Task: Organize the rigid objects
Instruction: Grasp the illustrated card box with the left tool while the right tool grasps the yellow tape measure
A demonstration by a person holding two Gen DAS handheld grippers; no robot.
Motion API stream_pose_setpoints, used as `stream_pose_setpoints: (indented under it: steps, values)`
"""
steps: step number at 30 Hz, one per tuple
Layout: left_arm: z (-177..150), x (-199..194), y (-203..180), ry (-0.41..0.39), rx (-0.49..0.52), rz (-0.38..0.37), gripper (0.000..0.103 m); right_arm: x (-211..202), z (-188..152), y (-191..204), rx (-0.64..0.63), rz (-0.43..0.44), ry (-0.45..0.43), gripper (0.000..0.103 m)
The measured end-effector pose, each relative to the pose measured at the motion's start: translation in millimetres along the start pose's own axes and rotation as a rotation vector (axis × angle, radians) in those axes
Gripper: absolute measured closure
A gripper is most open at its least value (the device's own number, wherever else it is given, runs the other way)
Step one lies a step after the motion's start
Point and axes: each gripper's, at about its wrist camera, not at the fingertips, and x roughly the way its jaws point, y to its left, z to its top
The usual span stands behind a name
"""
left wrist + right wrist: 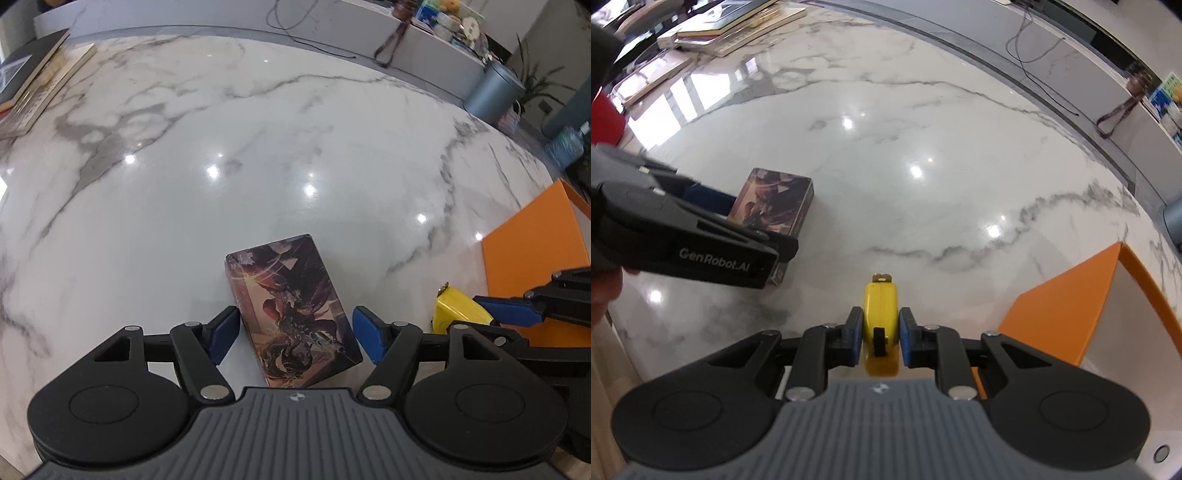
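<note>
A dark printed card box lies flat on the marble table, between the open blue pads of my left gripper; the pads stand beside its sides with small gaps. It also shows in the right wrist view, partly hidden by the left gripper's body. My right gripper is shut on a yellow tape measure standing on edge, its metal hook pointing away. The tape measure also shows in the left wrist view, with the right gripper's fingers on it.
An open orange box sits on the table at the right, also in the left wrist view. Stacked books lie at the far left. A grey bin stands beyond the table's far right edge.
</note>
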Motion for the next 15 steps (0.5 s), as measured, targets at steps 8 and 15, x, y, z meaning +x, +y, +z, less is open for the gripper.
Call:
stream_pose_setpoints:
  steps: [8, 15]
  values:
    - [-6, 8, -19, -0.058, 0.098, 0.098, 0.016, 6, 4, -6, 0.046, -0.005, 0.004, 0.080]
    - [-12, 10, -28, -0.057, 0.168, 0.136, 0.020, 10, 3, -7, 0.055, -0.001, 0.029, 0.080]
